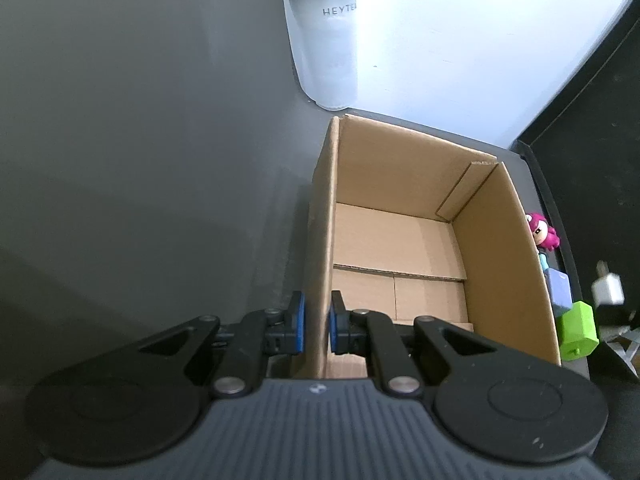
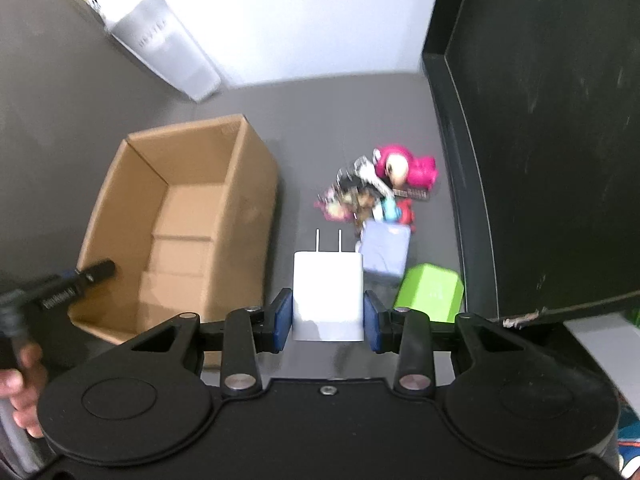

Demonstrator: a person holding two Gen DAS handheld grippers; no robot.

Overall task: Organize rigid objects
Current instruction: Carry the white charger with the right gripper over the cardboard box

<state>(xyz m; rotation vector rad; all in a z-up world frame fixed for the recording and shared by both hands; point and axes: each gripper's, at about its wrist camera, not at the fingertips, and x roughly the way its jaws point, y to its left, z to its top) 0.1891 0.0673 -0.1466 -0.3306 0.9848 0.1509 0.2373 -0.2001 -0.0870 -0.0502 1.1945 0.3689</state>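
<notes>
White charger point(image 2: 328, 300) sits clamped in my right gripper point(image 2: 328, 312), prongs pointing away from me. My left gripper point(image 1: 317, 326) pinches the cardboard box point(image 2: 132, 216) wall; toys point(image 2: 384, 192) crowd beside the box.

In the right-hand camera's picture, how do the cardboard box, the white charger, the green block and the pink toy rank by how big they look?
1. cardboard box
2. white charger, though nearness to the camera inflates it
3. green block
4. pink toy, blurred, so close to the block and unsure
</notes>
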